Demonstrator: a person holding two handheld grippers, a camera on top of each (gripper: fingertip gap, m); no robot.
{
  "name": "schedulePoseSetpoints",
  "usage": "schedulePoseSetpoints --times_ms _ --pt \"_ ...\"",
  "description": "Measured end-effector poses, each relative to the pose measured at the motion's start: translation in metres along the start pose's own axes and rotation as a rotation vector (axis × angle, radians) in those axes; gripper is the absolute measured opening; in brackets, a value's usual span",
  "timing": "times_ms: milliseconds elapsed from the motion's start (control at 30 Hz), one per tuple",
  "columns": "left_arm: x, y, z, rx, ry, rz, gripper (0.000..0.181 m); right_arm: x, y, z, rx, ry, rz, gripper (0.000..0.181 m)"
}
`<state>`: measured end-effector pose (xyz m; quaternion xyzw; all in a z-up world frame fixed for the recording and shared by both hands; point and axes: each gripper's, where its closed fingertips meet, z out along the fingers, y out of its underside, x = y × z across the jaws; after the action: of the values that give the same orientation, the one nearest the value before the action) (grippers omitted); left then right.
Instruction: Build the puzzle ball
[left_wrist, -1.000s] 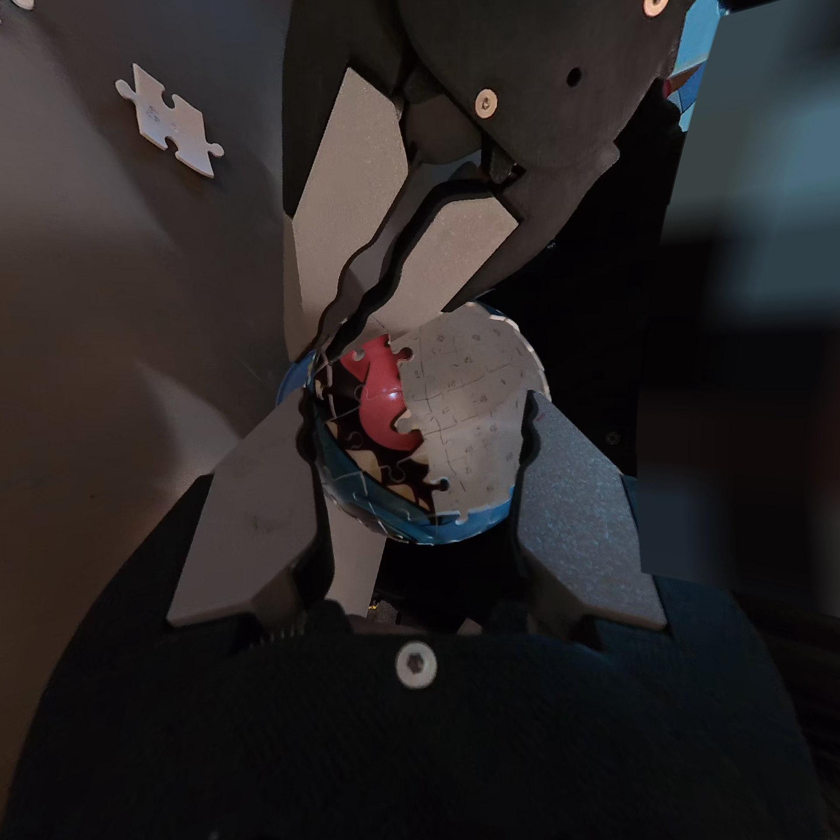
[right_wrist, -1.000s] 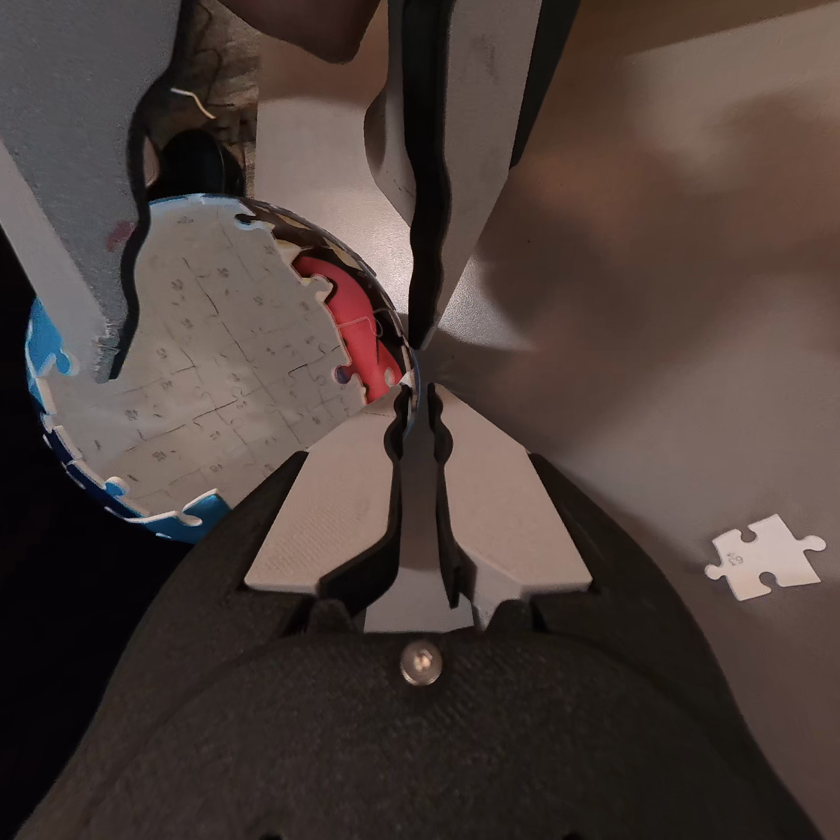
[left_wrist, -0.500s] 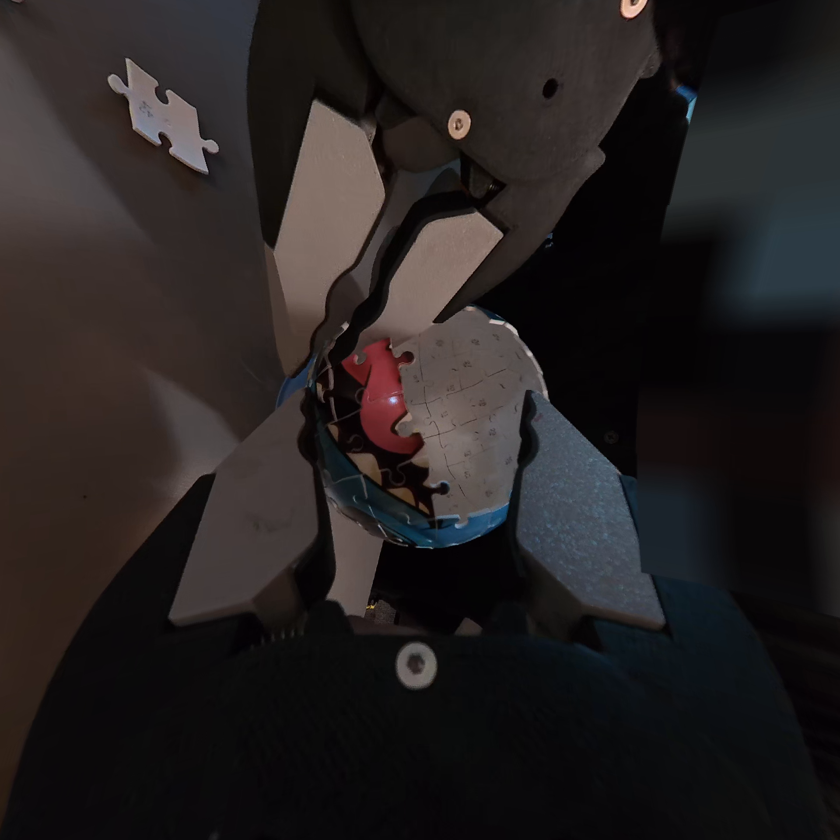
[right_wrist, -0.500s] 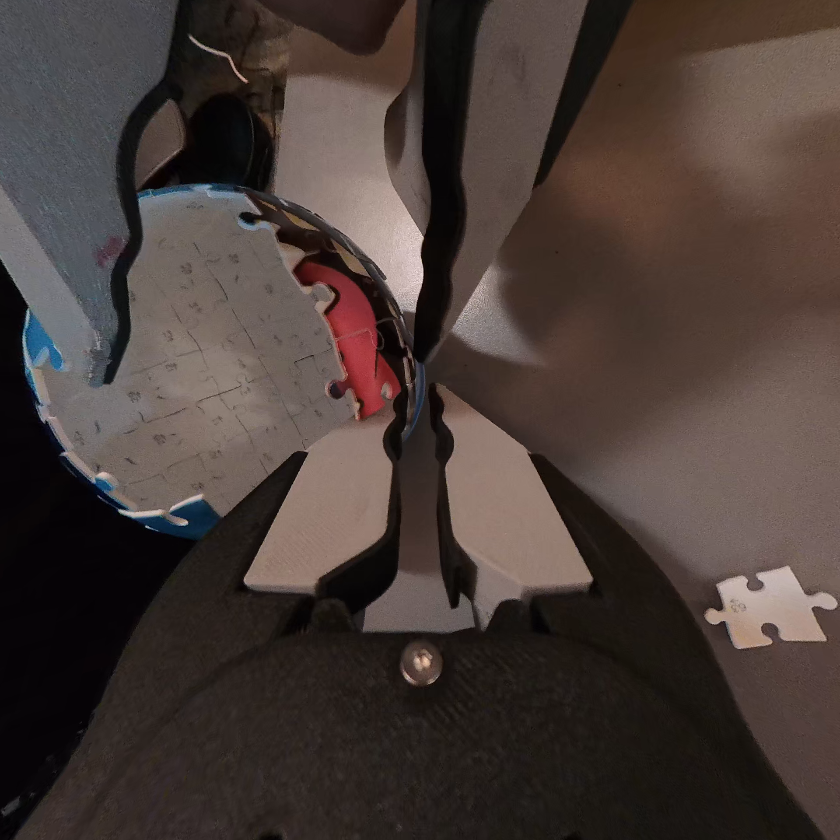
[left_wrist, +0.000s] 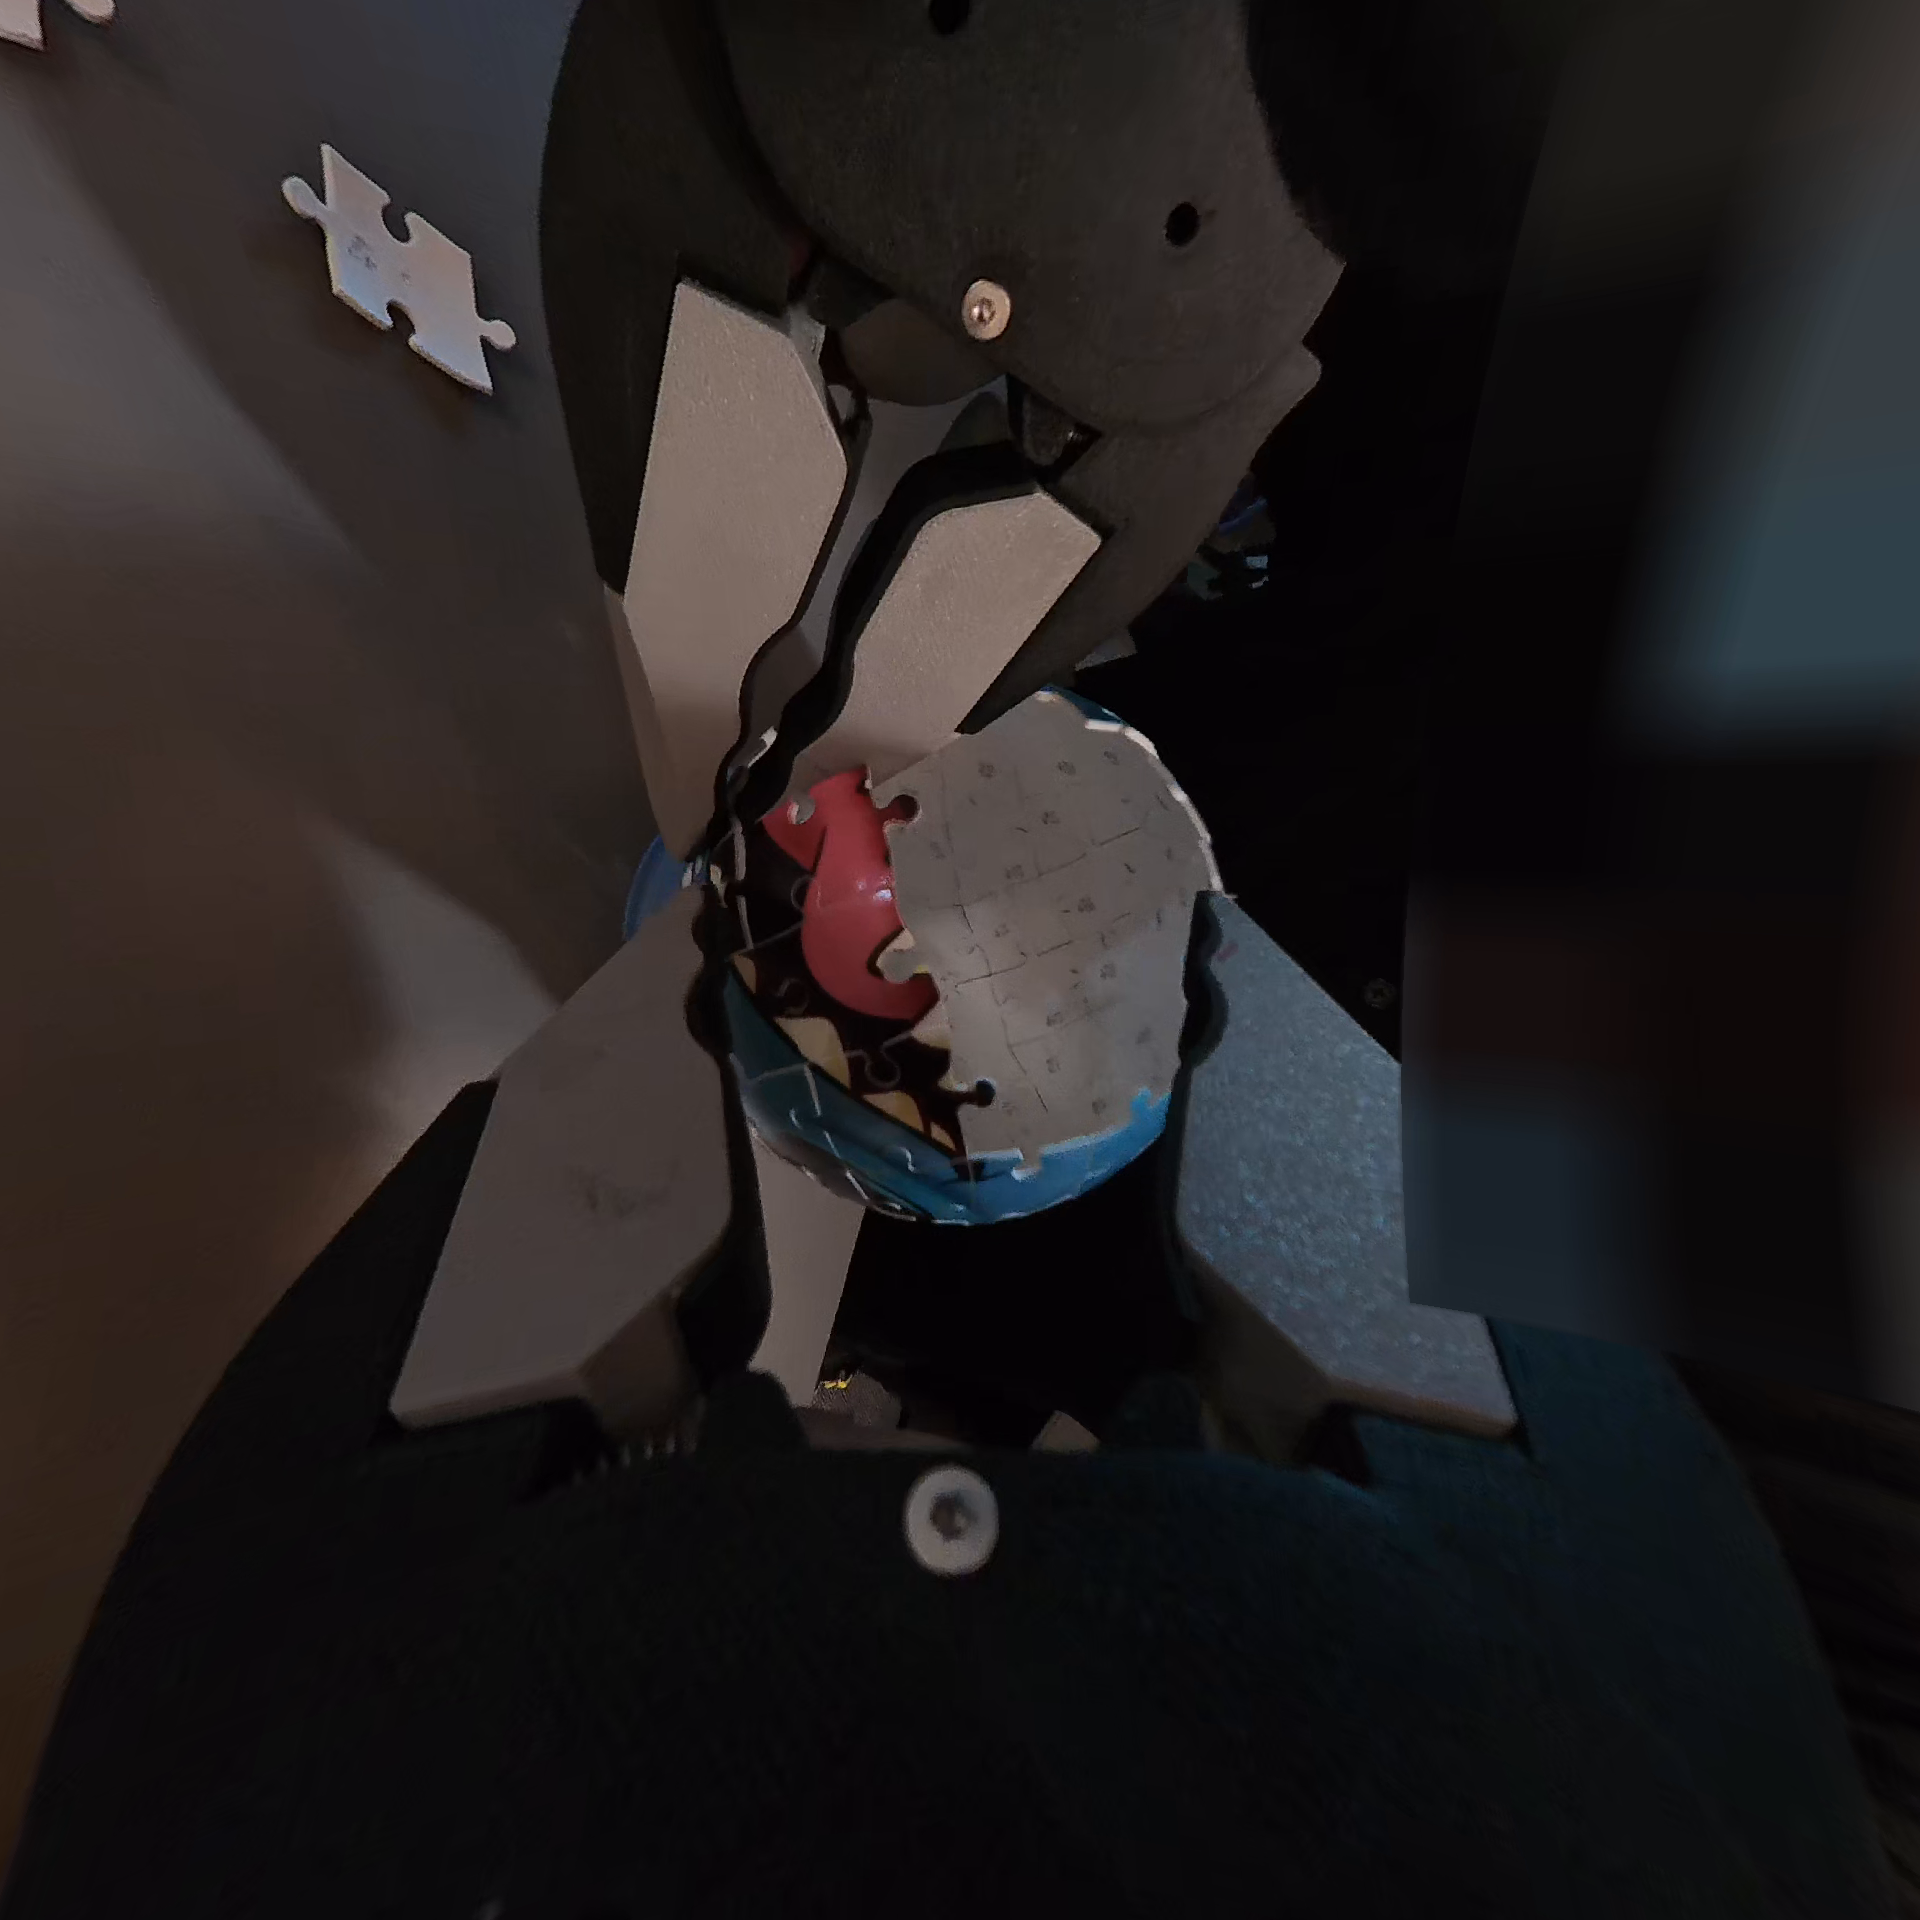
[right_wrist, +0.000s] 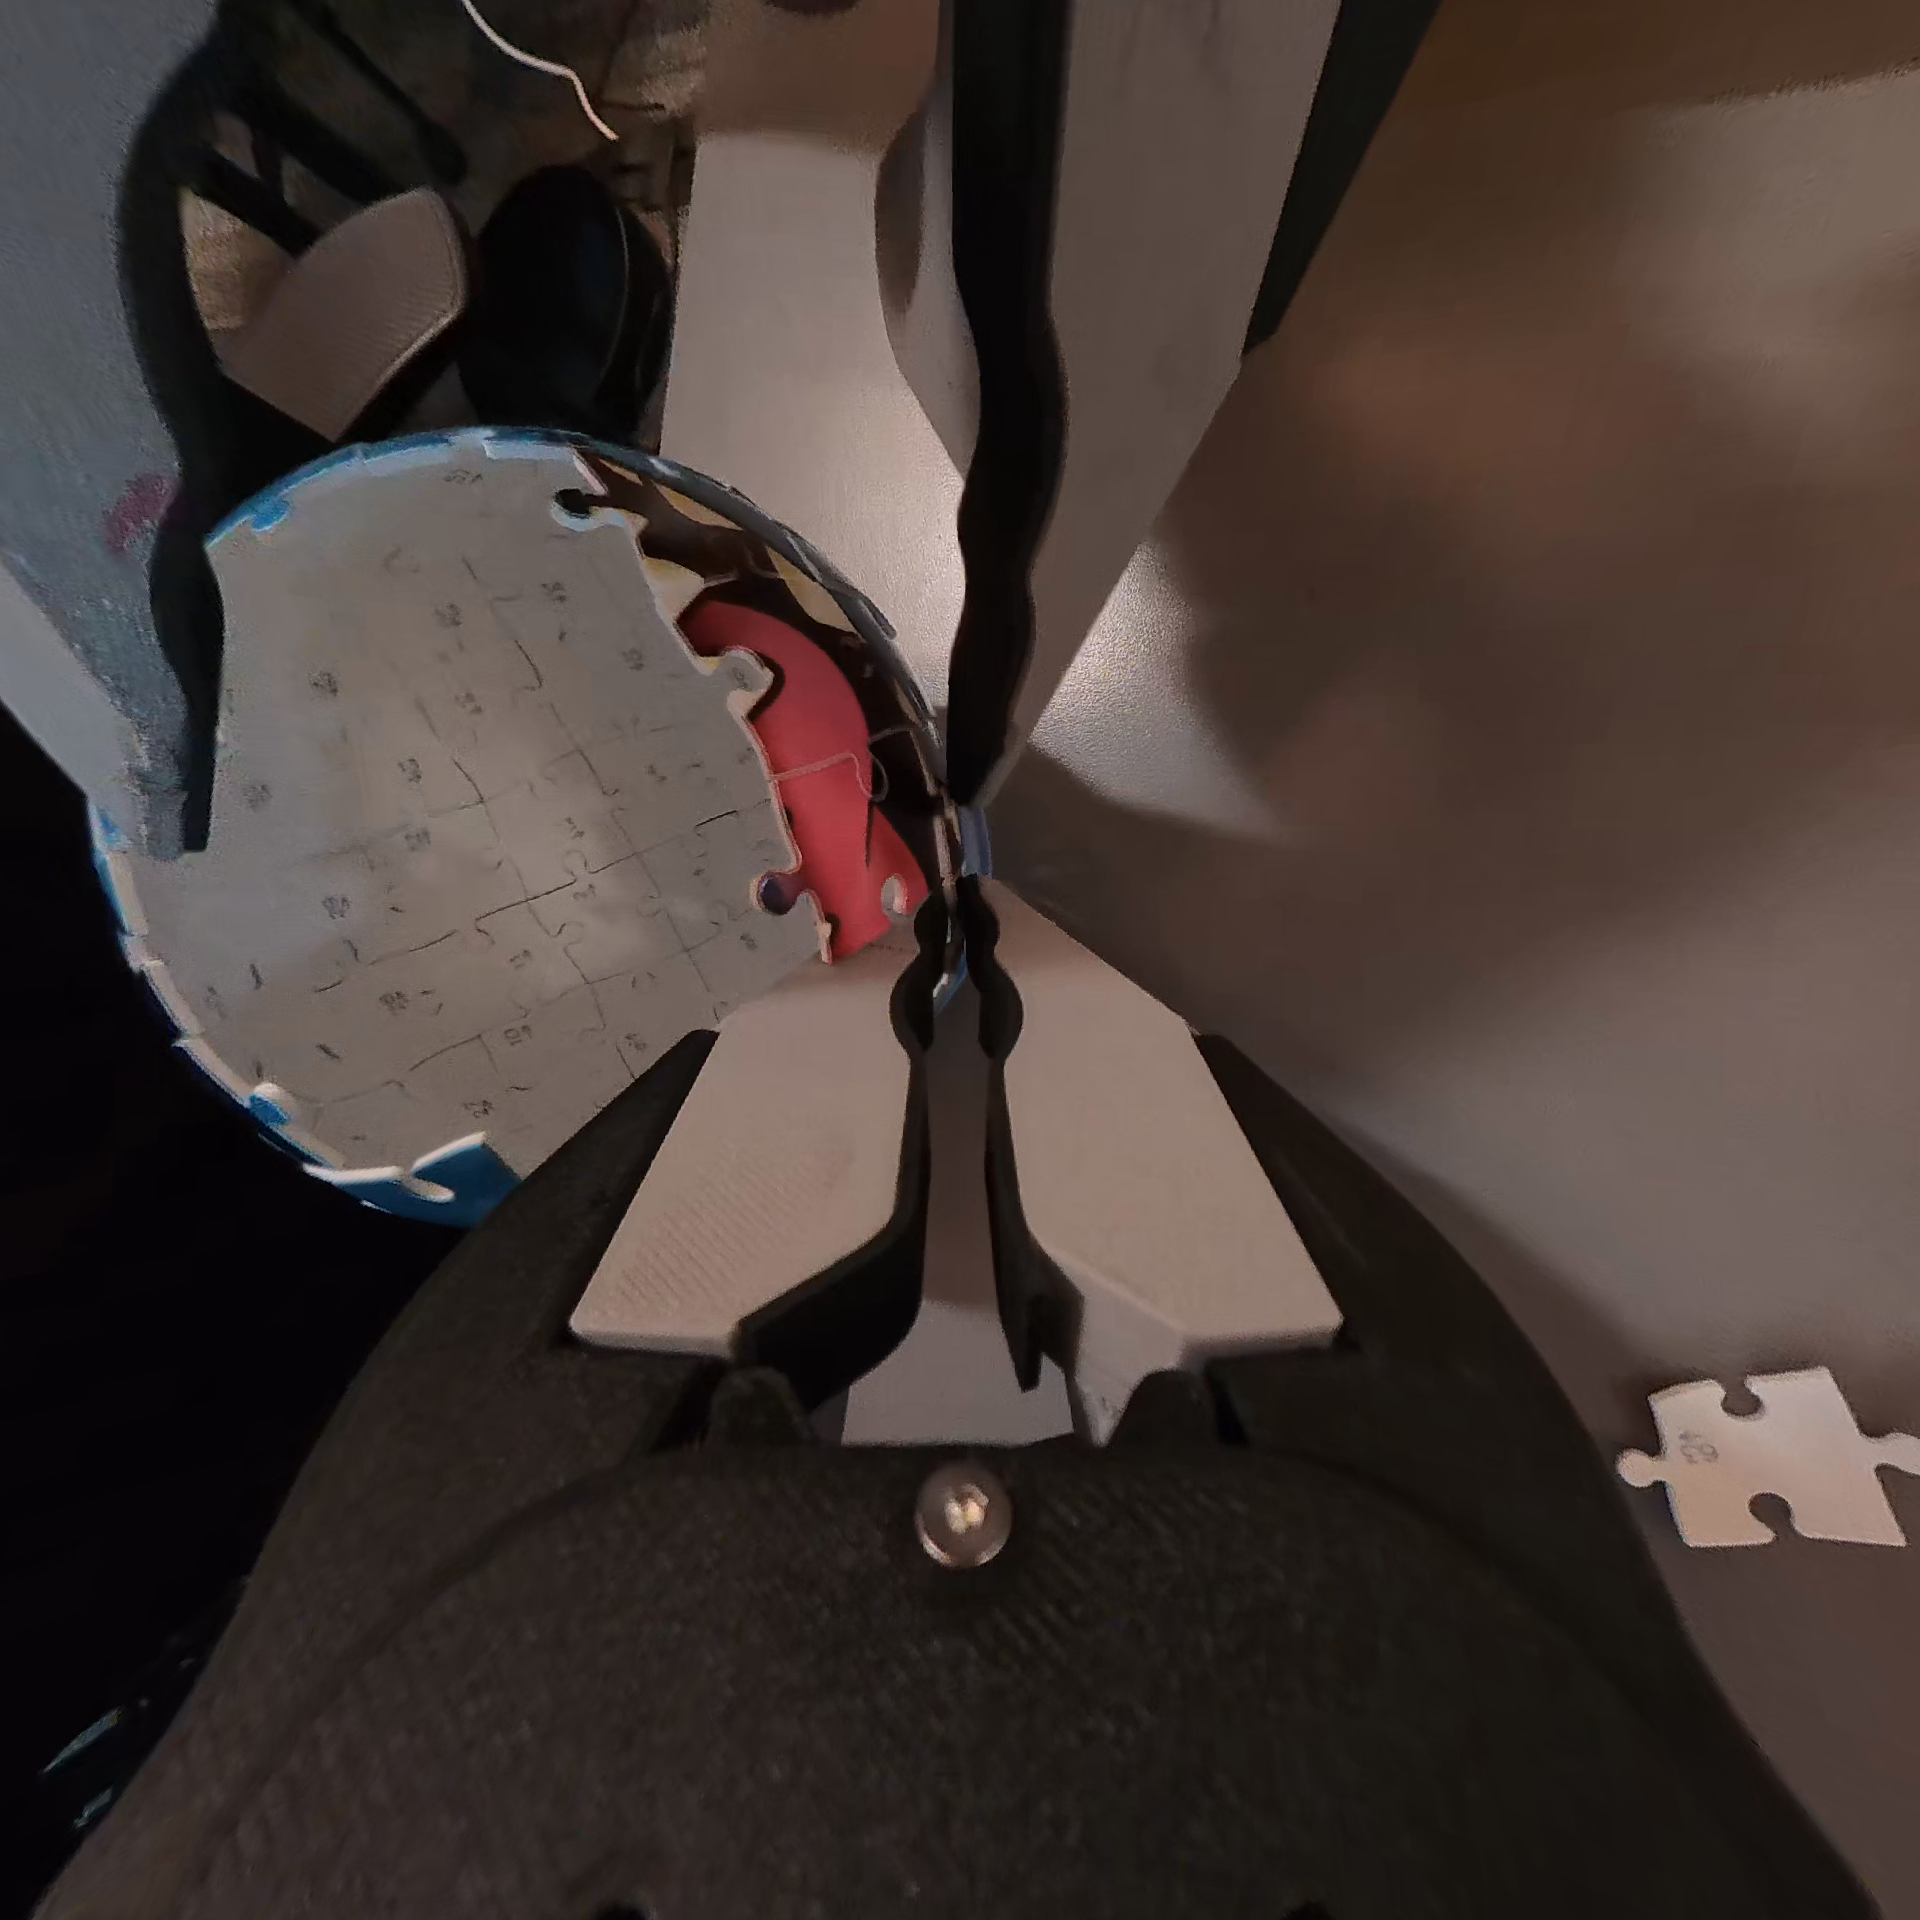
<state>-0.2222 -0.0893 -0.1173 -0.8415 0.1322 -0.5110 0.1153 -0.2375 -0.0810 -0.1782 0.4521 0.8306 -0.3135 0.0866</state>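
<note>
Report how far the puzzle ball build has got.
Done: roughly half the puzzle ball is assembled into an open bowl. In hand: the left gripper clamps that shell across its width while the right gripper pinches at its rim. Left: the open top, and at least one loose piece waiting on the table.

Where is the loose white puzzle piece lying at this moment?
The loose white puzzle piece lies flat on the table, low at the right edge of the right wrist view, apart from the puzzle ball. The left wrist view shows it upper left.
</note>
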Motion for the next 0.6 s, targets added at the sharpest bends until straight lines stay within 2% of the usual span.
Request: schedulePoseSetpoints --times_ms 333,600 --pt "0.0002 0.0088 -0.0055 0.009 -0.017 -0.019 0.089 0.001 -0.0002 0.0003 -0.016 0.018 0.038 0.0" --pt "0.0002 0.0092 -0.0055 0.004 -0.015 -0.013 0.089 0.0013 -0.0007 0.0007 -0.009 0.023 -0.009 0.0"
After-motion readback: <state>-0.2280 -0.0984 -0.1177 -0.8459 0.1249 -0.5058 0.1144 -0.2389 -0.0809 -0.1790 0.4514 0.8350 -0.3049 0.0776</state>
